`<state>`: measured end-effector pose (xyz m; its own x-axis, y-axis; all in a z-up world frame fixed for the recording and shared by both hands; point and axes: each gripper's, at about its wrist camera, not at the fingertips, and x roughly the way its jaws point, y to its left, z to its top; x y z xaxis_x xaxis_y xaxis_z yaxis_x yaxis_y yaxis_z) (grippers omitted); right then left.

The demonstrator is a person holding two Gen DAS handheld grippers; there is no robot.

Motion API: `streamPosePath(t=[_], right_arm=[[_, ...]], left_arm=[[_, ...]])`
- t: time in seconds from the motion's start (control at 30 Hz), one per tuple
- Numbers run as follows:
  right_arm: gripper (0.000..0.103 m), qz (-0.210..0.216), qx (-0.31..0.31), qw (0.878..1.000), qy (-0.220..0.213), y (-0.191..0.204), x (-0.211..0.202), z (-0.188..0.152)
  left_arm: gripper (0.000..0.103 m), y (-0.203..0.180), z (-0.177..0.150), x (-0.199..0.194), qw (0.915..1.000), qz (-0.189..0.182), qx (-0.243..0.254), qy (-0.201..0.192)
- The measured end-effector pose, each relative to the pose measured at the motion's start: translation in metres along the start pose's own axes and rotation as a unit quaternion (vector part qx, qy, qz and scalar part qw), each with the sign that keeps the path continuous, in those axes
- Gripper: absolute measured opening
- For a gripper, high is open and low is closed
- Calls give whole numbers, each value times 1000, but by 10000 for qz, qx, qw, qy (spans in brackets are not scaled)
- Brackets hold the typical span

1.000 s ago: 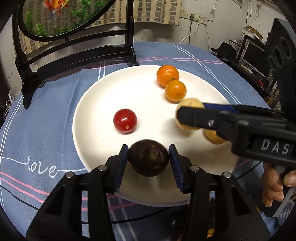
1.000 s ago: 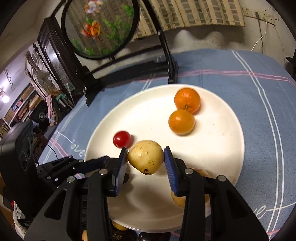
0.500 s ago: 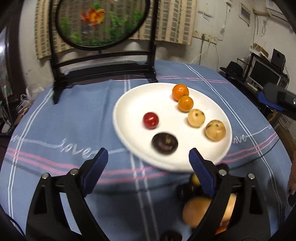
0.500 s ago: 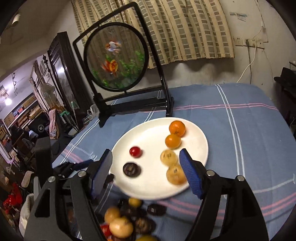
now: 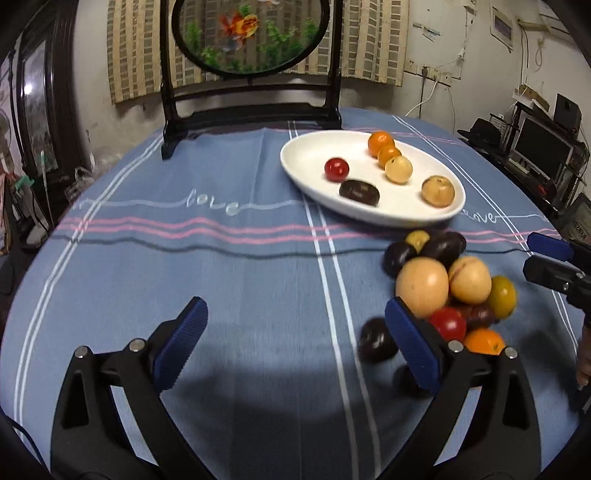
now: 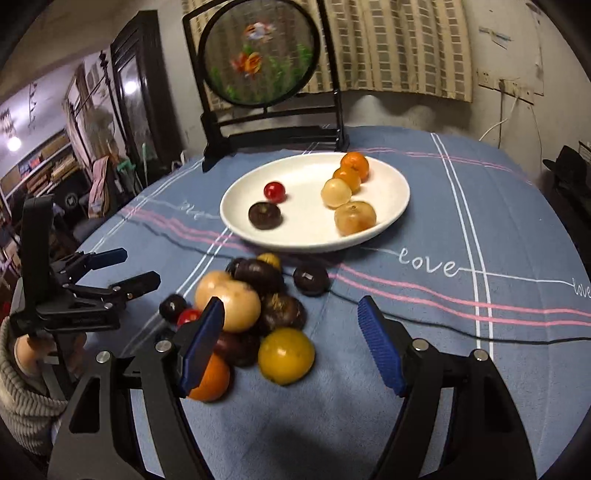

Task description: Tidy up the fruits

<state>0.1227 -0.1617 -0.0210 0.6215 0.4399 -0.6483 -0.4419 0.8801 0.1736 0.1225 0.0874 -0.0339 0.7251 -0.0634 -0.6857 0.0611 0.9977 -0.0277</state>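
Observation:
A white plate (image 5: 306, 158) (image 6: 306, 181) on the blue cloth holds a red tomato (image 5: 336, 169), a dark fruit (image 5: 359, 192), two oranges (image 5: 381, 142), a pale fruit (image 5: 398, 169) and a tan fruit (image 5: 438, 190). Nearer lies a pile of mixed fruit (image 5: 443, 280) (image 6: 251, 306). My left gripper (image 5: 295, 314) (image 6: 136, 266) hovers left of the pile, its jaws opening wide and holding nothing. A loose dark fruit (image 5: 375, 339) sits by its right finger. My right gripper (image 6: 291, 310) (image 5: 550, 258) is open over the pile's near side, above a yellow fruit (image 6: 286, 354).
A black stand with a round goldfish screen (image 5: 251, 33) rises behind the plate. A thin black cable (image 6: 443, 328) crosses the cloth. A person's ribbed sleeve (image 6: 22, 398) holds the left gripper. Shelves and a monitor (image 5: 539, 144) stand beyond the table's right edge.
Both grippers let go of their fruits on the plate, the dark one and the pale one. They pulled back from the plate to the pile on the near cloth, jaws wider.

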Motion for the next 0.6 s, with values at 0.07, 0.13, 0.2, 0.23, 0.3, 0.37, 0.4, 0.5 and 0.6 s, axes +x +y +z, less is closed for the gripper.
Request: streamPosePath(t=[0.07, 0.13, 0.2, 0.23, 0.3, 0.37, 0.4, 0.5, 0.6], right_arm=[[75, -60, -3, 9998, 180, -2, 2, -12], [75, -180, 30, 9993, 321, -5, 4, -21], [75, -199, 98, 9991, 359, -7, 5, -22], [75, -204, 108, 9991, 348, -7, 5, -21], [75, -187, 110, 9992, 342, -7, 4, -21], [75, -167, 91, 9992, 347, -5, 3, -22], [75, -166, 81, 9992, 352, -5, 3, -22], [75, -182, 91, 9990, 395, -6, 4, -22], [75, -252, 117, 9988, 409, -8, 5, -22]], left_arm=[[99, 0, -5, 0, 9999, -45, 12, 95], [99, -1, -6, 2, 9998, -106, 47, 148], [99, -5, -7, 2, 9996, -181, 140, 173], [99, -8, -8, 1, 9994, -236, 209, 160], [99, -13, -9, 0, 9990, -276, 318, 160], [99, -16, -9, 4, 9986, -299, 373, 236], [99, -16, -9, 7, 9983, -307, 395, 297], [99, -20, -9, 18, 9975, -236, 459, 489], [101, -14, -9, 17, 9981, -159, 390, 446]])
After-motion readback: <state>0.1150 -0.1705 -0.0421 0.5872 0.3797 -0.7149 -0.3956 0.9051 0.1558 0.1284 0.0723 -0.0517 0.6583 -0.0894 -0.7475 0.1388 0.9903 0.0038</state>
